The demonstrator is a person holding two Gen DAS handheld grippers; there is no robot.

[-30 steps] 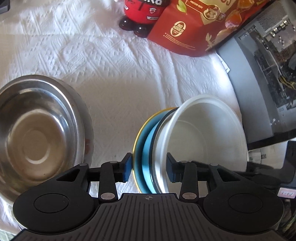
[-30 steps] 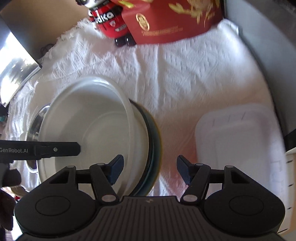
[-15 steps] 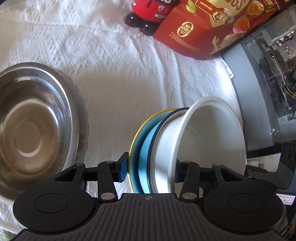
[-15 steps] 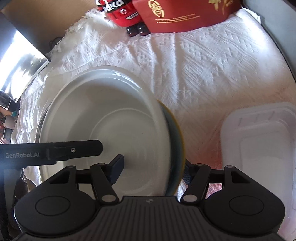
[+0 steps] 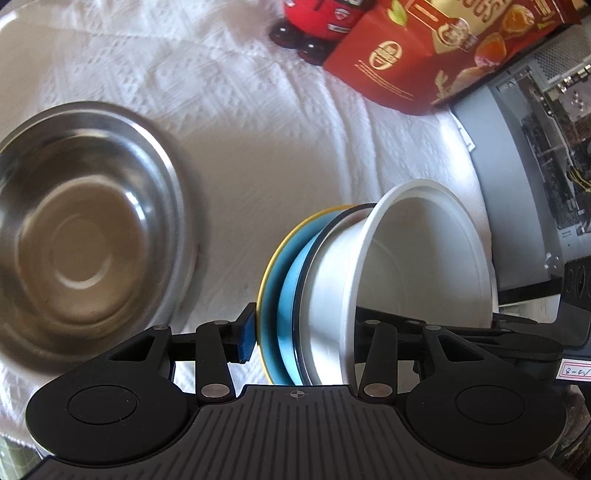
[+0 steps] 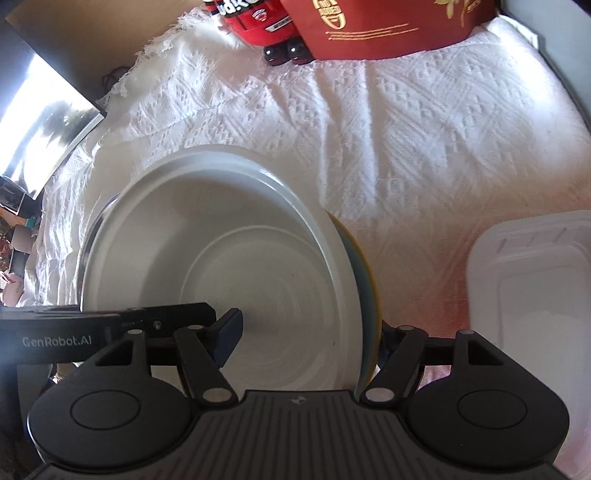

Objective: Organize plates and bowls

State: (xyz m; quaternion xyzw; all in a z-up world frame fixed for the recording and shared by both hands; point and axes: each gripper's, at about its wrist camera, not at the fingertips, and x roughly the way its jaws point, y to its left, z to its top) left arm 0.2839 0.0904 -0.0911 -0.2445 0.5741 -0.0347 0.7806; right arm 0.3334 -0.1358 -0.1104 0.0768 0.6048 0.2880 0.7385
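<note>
Right claw (image 6: 306,339) now straddling white bowl (image 6: 236,266) (nested on blue plate (image 5: 286,280)), opening, left claw (image 5: 301,334) clamping both.

White cloth (image 5: 280,122) (woven) bears steel bowl (image 5: 85,229)

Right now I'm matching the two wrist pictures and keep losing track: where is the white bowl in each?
Left wrist: the white bowl is right of centre, tipped on edge.
Right wrist: the white bowl fills the left-centre.
Shared landmark: the red snack bag at the top of both.
</note>
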